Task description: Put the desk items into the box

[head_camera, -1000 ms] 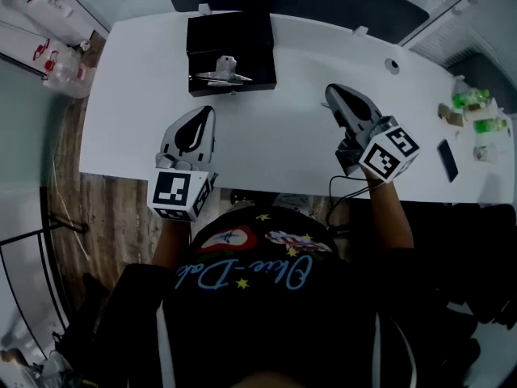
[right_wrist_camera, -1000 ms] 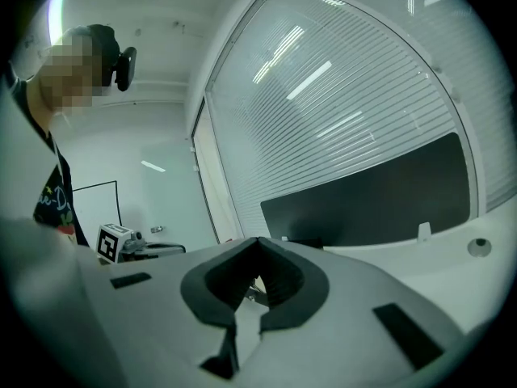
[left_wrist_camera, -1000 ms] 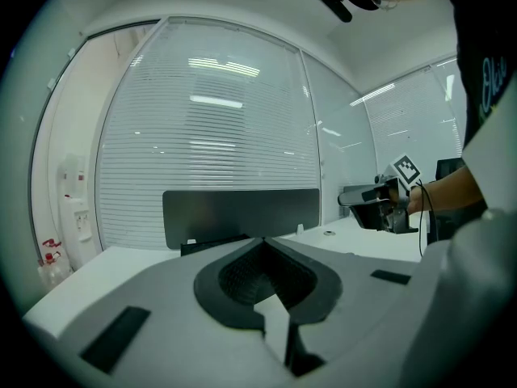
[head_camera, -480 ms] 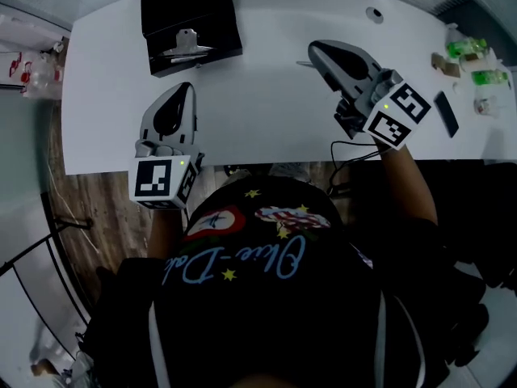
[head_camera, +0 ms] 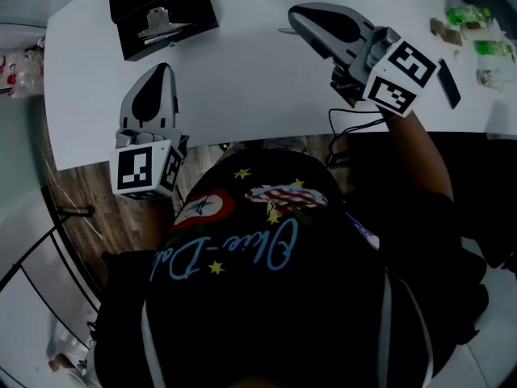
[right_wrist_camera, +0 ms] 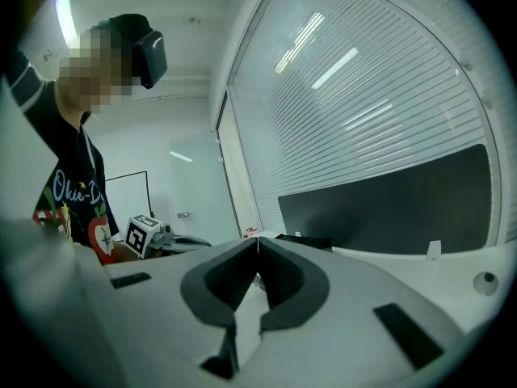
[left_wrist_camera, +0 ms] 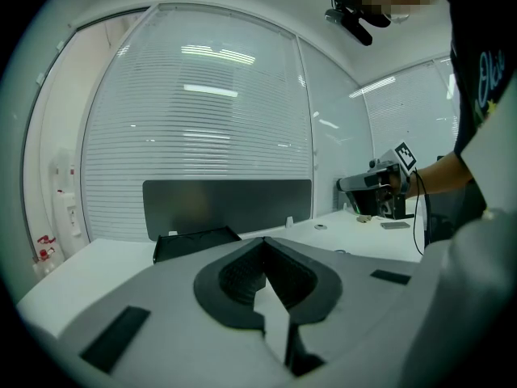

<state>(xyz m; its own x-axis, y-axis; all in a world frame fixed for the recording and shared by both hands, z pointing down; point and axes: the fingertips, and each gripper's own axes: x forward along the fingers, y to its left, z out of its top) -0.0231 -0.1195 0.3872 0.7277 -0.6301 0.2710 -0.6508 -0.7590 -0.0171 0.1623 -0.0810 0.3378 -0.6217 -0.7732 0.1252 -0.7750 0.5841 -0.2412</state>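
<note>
White desk [head_camera: 242,87], curved near edge, over wood-pattern floor [head_camera: 77,208]. Slatted blinds [left_wrist_camera: 202,120] and dark panel [left_wrist_camera: 226,204] beyond far edge.
Black box [head_camera: 129,6] at desk's far left, open; silvery clip-like item [head_camera: 159,24] inside.
Left tool [head_camera: 160,69] near box, jaws together, empty.
Right tool [head_camera: 296,16] well apart to the right, jaws closed, empty.
Small green items [head_camera: 468,14] and dark flat slab [head_camera: 448,83] at right end.
</note>
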